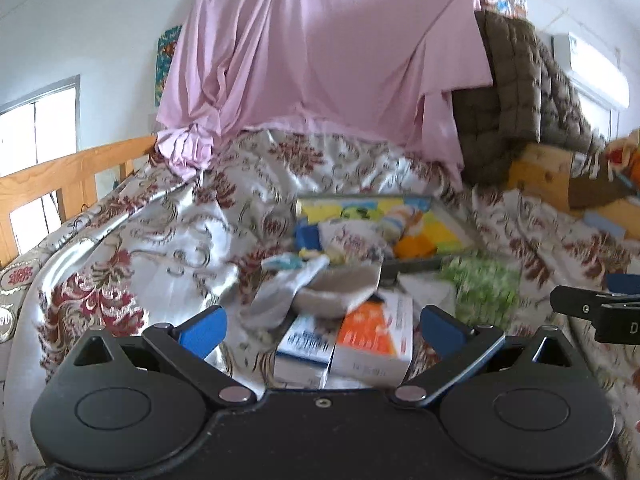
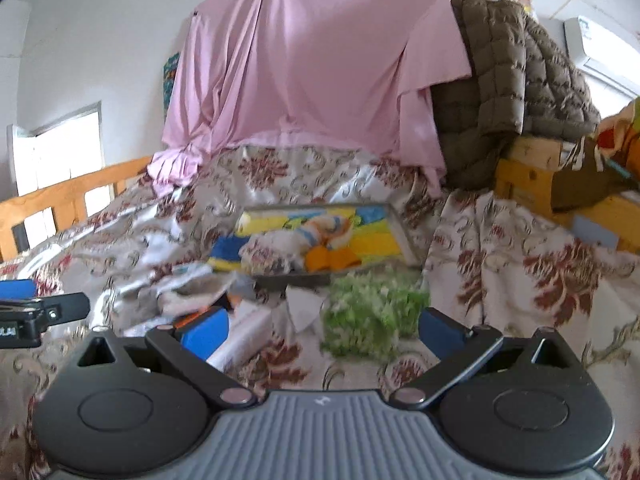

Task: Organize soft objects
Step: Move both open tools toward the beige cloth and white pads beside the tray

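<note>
Gaping wide, both tongs, left [image 1: 322, 330] and right [image 2: 324, 330], hold nothing.

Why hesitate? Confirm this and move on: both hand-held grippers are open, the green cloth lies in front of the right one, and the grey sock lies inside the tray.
One detail is wrong. In the left wrist view the grey sock lies outside the tray, on the boxes nearer the left hand-held gripper. The rest holds: both are open, and the green cloth lies in front of the right hand-held gripper.

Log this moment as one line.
left gripper: open, over sock | right gripper: open, near green cloth | tray: partly filled
</note>
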`<state>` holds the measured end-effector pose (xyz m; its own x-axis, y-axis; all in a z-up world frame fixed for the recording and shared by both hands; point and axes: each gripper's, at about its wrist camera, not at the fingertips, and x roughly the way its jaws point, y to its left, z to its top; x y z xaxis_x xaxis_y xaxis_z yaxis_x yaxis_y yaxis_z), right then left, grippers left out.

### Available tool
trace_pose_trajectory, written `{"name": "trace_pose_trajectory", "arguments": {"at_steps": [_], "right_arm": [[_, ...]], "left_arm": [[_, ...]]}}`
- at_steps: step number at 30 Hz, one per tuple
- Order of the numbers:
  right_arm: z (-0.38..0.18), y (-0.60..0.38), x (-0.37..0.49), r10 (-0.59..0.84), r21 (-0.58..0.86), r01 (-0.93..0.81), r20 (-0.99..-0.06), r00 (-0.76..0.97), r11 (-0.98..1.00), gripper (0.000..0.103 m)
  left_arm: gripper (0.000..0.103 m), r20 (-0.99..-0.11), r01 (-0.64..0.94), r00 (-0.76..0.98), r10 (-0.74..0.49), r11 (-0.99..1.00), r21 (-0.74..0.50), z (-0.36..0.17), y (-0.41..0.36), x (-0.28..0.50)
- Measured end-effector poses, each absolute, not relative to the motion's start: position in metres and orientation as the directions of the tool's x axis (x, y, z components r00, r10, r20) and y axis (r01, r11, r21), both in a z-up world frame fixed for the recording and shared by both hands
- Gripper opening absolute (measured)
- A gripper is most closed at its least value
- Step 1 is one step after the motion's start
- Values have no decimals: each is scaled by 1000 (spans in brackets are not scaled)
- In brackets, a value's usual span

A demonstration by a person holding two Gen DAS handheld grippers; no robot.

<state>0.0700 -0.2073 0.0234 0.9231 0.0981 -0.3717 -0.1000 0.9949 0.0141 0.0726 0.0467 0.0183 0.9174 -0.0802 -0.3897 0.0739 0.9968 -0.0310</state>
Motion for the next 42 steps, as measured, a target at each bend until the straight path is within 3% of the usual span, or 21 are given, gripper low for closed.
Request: {"name": "trace_pose_trajectory", "arguments": {"at_steps": [20, 42], "right_arm": [[-9, -193, 80, 149, -19, -183, -501, 853, 983, 103], [-11, -187, 125, 223, -54, -287, -500, 837, 957, 103]], "left_arm": [[102, -491, 106, 870, -54, 991, 79, -9, 38, 85], [102, -517, 218, 853, -69, 948, 232, -10, 40, 152]]}}
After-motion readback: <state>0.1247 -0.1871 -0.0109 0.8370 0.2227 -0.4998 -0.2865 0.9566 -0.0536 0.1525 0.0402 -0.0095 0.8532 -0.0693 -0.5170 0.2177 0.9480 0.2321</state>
